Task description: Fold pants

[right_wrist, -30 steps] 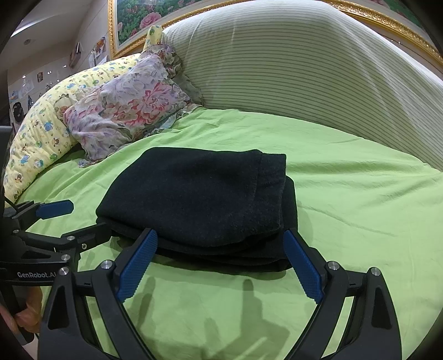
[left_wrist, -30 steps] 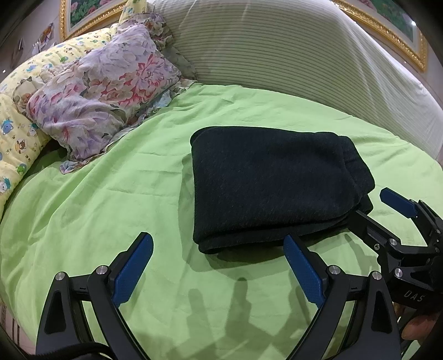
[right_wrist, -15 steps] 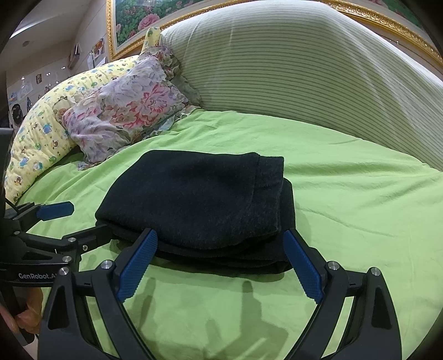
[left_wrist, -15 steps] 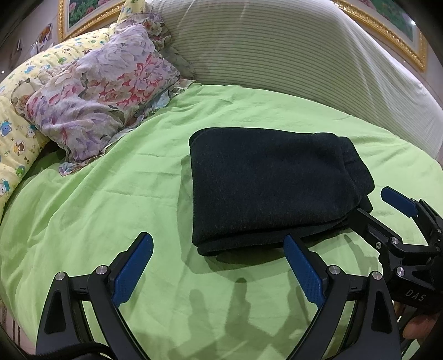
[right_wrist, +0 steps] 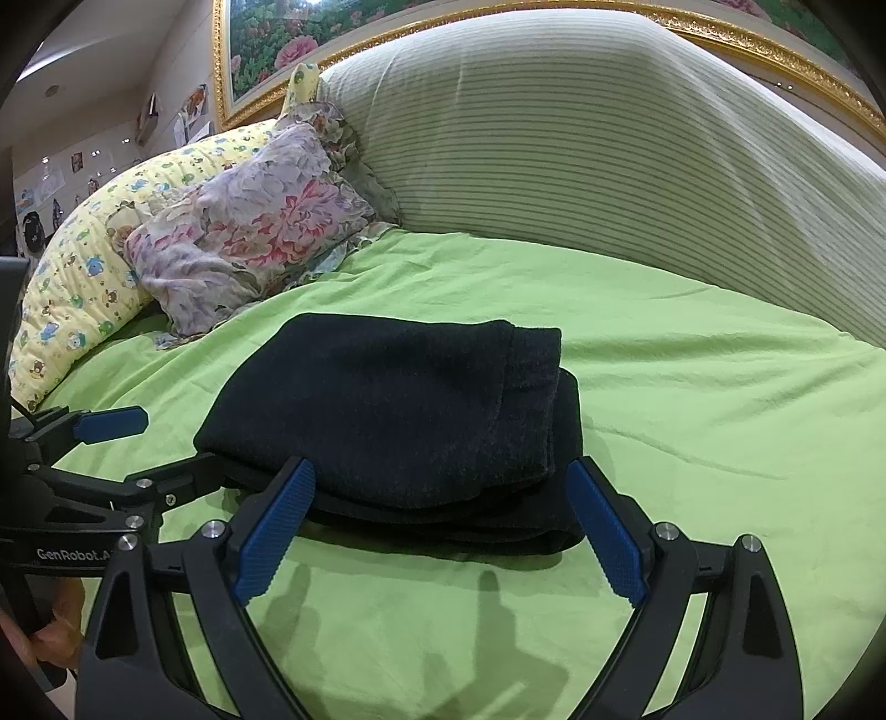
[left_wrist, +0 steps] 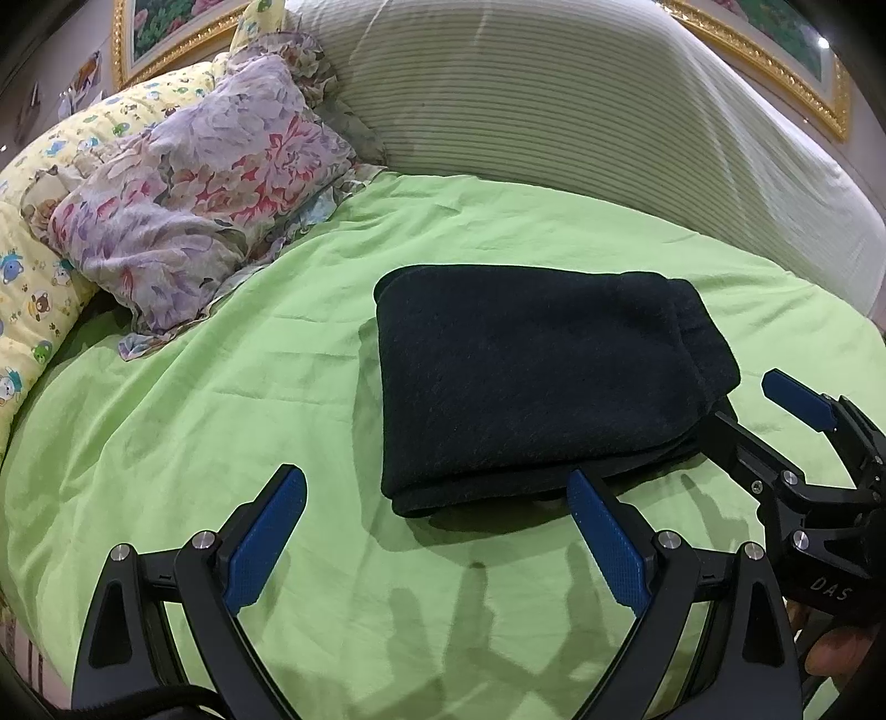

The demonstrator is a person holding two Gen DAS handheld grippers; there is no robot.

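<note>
My left claw (left_wrist: 437,531) hangs with its blue-padded fingers spread wide apart and nothing between them, just above the green sheet (left_wrist: 221,410). My right claw (right_wrist: 440,526) is spread just as wide, also holding nothing. Its fingertips sit at the near edge of the pants (right_wrist: 398,410); I cannot tell whether they touch the cloth. From the left camera I see one finger of the right claw tucked against the right end of the bundle, the other raised clear of it.

The pants (left_wrist: 531,376) are dark, folded into a thick rectangle, and lie flat in the middle of the bed. Beyond them to the left lies a floral pillow (left_wrist: 199,205), with a yellow cartoon-print quilt (left_wrist: 27,266) beside it. A striped cushion (right_wrist: 609,144) rises behind, under a gold-framed picture (right_wrist: 288,50).
</note>
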